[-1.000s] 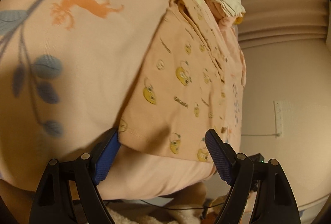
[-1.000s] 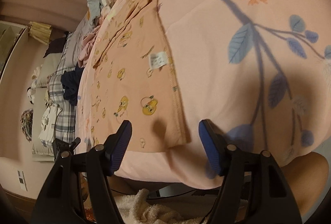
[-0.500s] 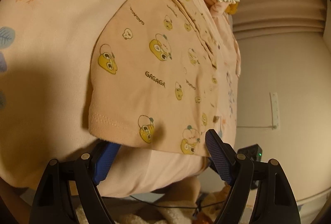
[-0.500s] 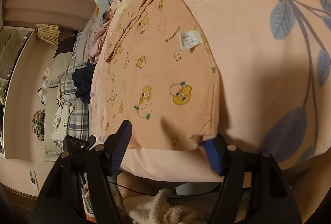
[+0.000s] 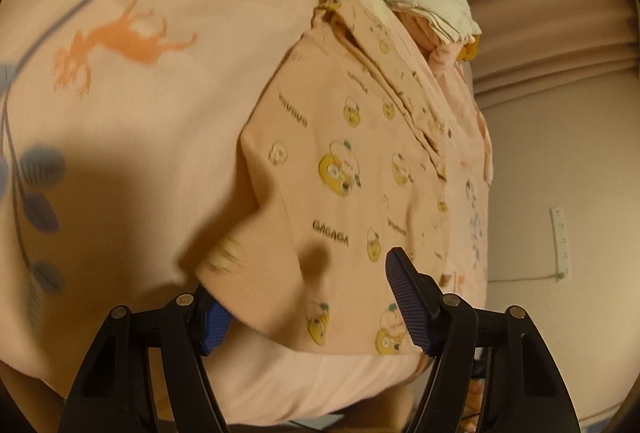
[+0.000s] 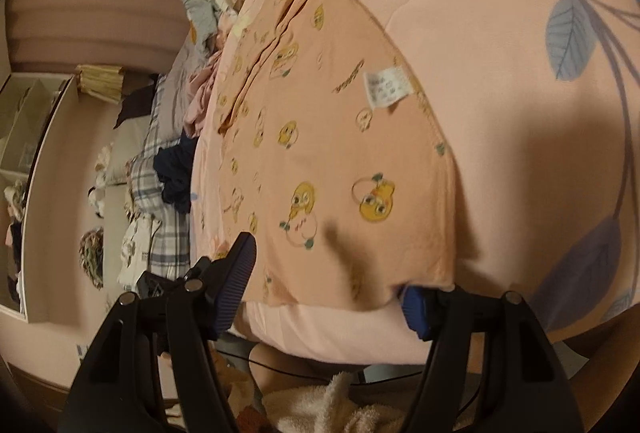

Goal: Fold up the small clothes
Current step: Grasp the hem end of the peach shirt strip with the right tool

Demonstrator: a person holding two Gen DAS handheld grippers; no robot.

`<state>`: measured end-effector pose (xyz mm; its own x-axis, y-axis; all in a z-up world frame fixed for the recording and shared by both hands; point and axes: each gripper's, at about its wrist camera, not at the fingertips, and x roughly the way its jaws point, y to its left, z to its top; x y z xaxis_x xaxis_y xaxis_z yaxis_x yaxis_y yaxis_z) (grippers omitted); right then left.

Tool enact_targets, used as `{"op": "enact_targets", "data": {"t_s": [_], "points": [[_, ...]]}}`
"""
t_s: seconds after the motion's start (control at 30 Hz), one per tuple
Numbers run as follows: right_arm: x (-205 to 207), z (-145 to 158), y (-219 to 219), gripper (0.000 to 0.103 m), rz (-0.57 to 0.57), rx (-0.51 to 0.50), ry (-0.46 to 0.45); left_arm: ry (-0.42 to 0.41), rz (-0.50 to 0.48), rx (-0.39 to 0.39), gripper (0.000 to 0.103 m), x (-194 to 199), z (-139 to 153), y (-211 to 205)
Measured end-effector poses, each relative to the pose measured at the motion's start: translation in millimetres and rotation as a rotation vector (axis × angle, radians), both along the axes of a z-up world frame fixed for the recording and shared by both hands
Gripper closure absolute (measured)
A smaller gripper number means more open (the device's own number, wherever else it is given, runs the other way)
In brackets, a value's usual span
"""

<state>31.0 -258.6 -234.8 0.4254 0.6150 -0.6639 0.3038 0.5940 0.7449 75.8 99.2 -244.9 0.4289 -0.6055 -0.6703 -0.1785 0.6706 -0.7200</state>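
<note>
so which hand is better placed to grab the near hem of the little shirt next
Slightly the left gripper: its jaws have just been closing and straddle the shirt hem squarely, one finger under the fabric. The right gripper sits at the hem's corner, also open.

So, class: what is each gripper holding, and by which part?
Nothing is gripped yet. The left gripper and the right gripper each straddle the near hem of the peach garment, jaws apart. The left's jaws have just been closing.
</note>
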Motion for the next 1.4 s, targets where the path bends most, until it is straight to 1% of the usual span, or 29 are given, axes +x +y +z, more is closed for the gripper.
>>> {"op": "enact_targets", "data": {"t_s": [0.03,0.07,0.1,0.13,0.17,0.23,0.27,0.3,0.33,0.37,0.4,0.43,0.47,0.5,0.57,0.6,0.73,0.83,0.9,0.97,1.0,1.07,1.2,1.3,1.4], "points": [[1,3,1,0.038,-0.003,-0.019,-0.005,-0.001,-0.023,0.003,0.032,1,0,-2],[2,4,3,0.038,0.006,-0.04,-0.006,0.01,-0.059,-0.016,0.032,0,-4,-6],[2,4,7,0.038,0.026,-0.067,-0.003,0.02,-0.07,-0.036,0.032,-2,-8,-10],[3,1,11,0.039,0.04,-0.086,0.003,0.036,-0.083,-0.073,0.032,-5,-14,-13],[2,-2,16,0.04,0.051,-0.098,0.009,0.029,-0.084,-0.091,0.032,-10,-18,-16],[-1,-6,21,0.04,0.038,-0.124,-0.008,-0.002,-0.067,-0.065,0.032,-15,-15,-19],[-3,-4,23,0.04,0.028,-0.136,-0.02,-0.009,-0.067,-0.05,0.034,-16,-13,-21],[-2,-4,24,0.041,0.022,-0.141,-0.024,-0.012,-0.062,-0.041,0.039,-16,-13,-22],[-1,-5,25,0.043,0.018,-0.142,-0.026,-0.006,-0.058,-0.029,0.053,-14,-13,-23],[1,-5,26,0.05,0.019,-0.14,-0.025,0.004,-0.053,-0.014,0.065,-11,-14,-26],[2,-7,27,0.056,0.027,-0.136,-0.02,0.017,-0.046,0.019,0.069,-8,-16,-28],[5,-9,31,0.069,0.053,-0.157,-0.015,0.019,-0.04,0.055,0.079,-6,-17,-30],[8,-10,35,0.086,0.072,-0.211,-0.014,0.018,-0.035,0.095,0.089,-3,-18,-31],[10,-11,38,0.093,0.084,-0.27,-0.016,0.022,-0.026,0.125,0.092,-1,-19,-31],[11,-14,38,0.098,0.083,-0.281,-0.034,0.014,-0.014,0.13,0.094,-3,-19,-30],[11,-15,37,0.099,0.078,-0.28,-0.035,0.002,-0.02,0.152,0.094,-4,-18,-32],[13,-15,30,0.098,0.063,-0.249,-0.039,-0.053,-0.058,0.304,0.096,-8,-6,-46],[11,-5,25,0.098,0.05,-0.213,-0.079,-0.112,-0.063,0.421,0.096,-8,9,-55],[14,7,23,0.098,0.037,-0.208,-0.113,-0.143,-0.077,0.459,0.096,-5,17,-58],[17,19,21,0.098,0.028,-0.196,-0.14,-0.164,-0.076,0.444,0.096,0,24,-58],[21,24,21,0.098,0.029,-0.192,-0.157,-0.174,-0.07,0.42,0.096,4,28,-55],[30,35,22,0.098,0.028,-0.205,-0.186,-0.187,-0.047,0.4,0.096,12,35,-51],[56,49,26,0.098,0.033,-0.244,-0.218,-0.224,-0.025,0.462,0.096,32,49,-54],[73,55,24,0.098,0.029,-0.246,-0.229,-0.242,-0.025,0.441,0.096,42,56,-55],[88,59,21,0.098,0.033,-0.239,-0.239,-0.252,-0.032,0.447,0.096,58,63,-56]]}}
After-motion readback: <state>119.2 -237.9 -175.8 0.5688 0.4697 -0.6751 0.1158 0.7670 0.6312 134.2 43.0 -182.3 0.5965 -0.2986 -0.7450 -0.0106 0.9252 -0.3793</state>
